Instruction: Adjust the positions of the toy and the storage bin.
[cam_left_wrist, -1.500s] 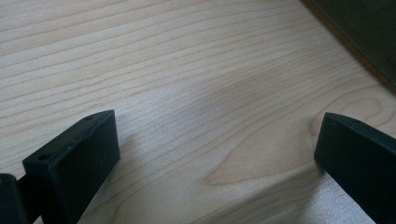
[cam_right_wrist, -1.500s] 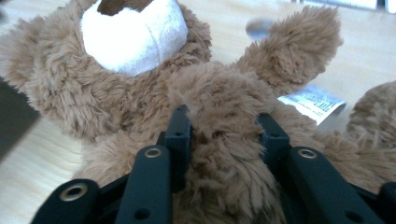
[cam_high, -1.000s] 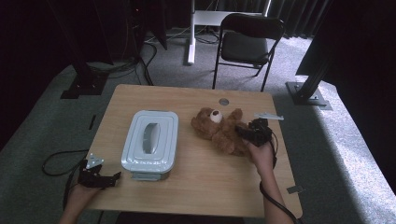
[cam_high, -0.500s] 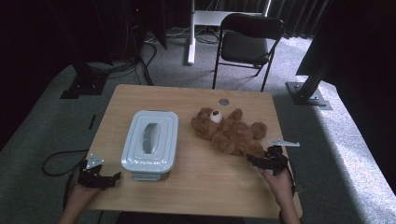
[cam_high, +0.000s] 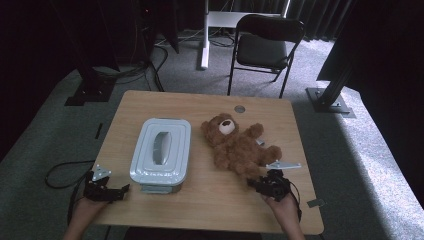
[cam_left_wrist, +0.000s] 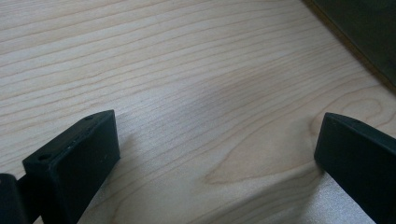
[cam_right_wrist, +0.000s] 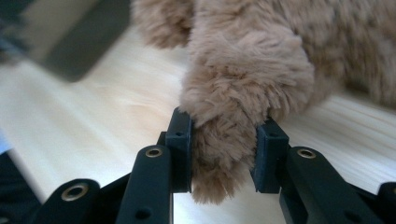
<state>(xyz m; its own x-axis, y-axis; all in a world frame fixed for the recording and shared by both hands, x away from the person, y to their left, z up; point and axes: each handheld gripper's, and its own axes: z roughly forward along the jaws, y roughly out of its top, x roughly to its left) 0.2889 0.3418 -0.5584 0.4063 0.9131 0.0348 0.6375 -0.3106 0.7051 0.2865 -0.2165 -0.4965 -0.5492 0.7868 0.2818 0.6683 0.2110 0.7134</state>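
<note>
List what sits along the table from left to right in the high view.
left gripper → grey lidded box → teddy bear → right gripper, shut on the bear's leg.

Dim dark room in the high view, daylight patch on the carpet (cam_high: 380, 150) at right, soft shadows on the table (cam_high: 210, 200), box (cam_right_wrist: 70, 37) blurred, bear (cam_right_wrist: 243, 84) fur sharp, bright washed-out wood

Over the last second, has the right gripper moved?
Yes. The right gripper has come back toward the person's edge of the table, away from the chair, and is now shut on a limb of the bear.
</note>
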